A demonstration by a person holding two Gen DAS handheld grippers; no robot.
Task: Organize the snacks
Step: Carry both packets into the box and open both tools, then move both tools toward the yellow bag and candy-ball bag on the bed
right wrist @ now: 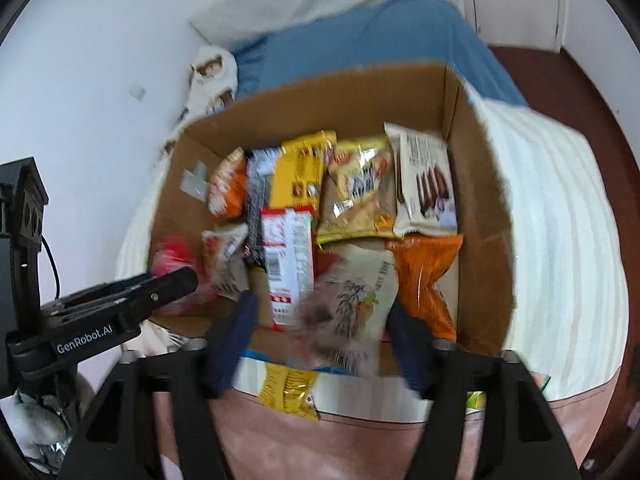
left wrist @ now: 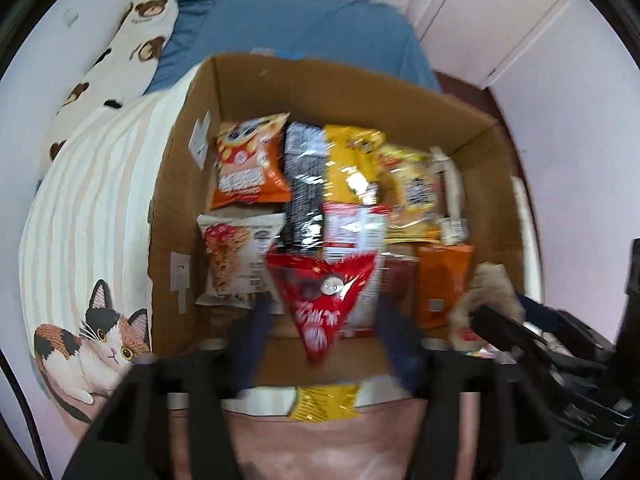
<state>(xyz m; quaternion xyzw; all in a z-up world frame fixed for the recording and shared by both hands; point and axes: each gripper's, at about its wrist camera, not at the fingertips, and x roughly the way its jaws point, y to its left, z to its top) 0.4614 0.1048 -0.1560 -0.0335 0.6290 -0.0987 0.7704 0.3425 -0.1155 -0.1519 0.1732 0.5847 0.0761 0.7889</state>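
Note:
An open cardboard box point(left wrist: 188, 200) point(right wrist: 484, 240) stands on the bed, packed with several snack packets. My left gripper point(left wrist: 323, 306) hangs over its near side with the jaws apart. A red triangular packet point(left wrist: 320, 304) sits between the fingers, blurred, and the pads do not press on it. My right gripper point(right wrist: 322, 304) is likewise spread over the box, with a blurred pale packet bearing a plant drawing point(right wrist: 356, 300) between its fingers and clear of both pads. The left gripper point(right wrist: 160, 288) also shows at the left of the right wrist view, beside the red packet point(right wrist: 172, 256).
The box rests on a striped blanket point(left wrist: 92, 208) with a cat picture, beside a bear-print pillow point(left wrist: 132, 52) and a blue sheet point(right wrist: 380, 40). A yellow packet point(left wrist: 324, 402) point(right wrist: 288, 392) lies outside the box at its near wall. A white wall stands at the left.

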